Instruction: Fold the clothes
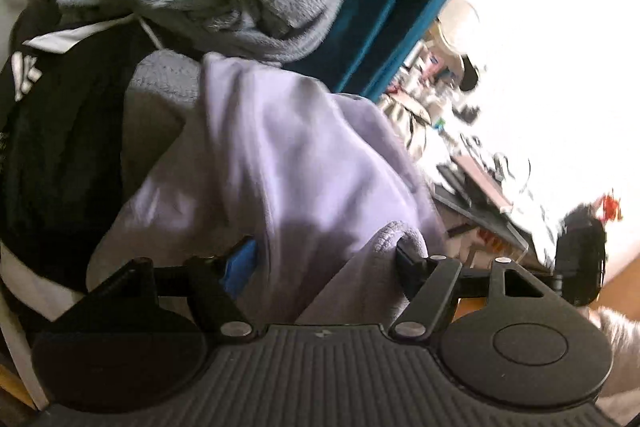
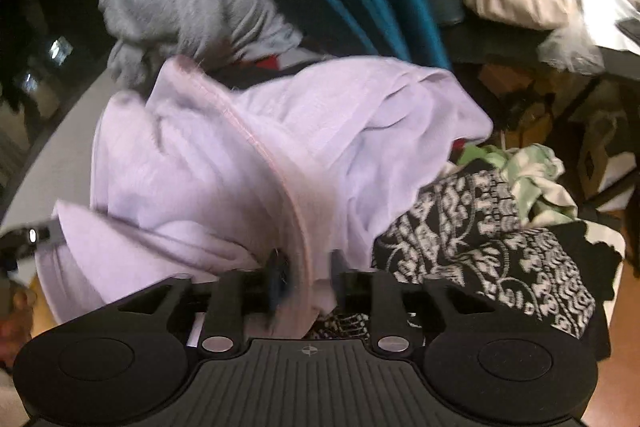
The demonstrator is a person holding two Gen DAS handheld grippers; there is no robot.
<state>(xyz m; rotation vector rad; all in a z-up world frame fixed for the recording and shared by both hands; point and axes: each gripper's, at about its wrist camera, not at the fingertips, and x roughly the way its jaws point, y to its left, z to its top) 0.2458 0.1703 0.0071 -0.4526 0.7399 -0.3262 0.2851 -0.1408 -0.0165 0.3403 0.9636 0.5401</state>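
Lilac garment (image 2: 240,155) lies between both grippers; the right gripper (image 2: 304,275) shows its seam between jaws slightly apart, the left gripper (image 1: 324,259) wide apart. Only the right view shows patterned black cloth (image 2: 480,251); a cluttered counter (image 2: 520,39) stands behind.

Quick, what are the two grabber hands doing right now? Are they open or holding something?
Left gripper: open wide, soft lilac fleece garment lying between its jaws, not pinched.
Right gripper: partly open, the lilac garment's pink-stitched hem between its jaws, not pinched.

Right claw (image 2: 304,281) stands partly open around the lilac garment's (image 2: 224,163) pink hem.
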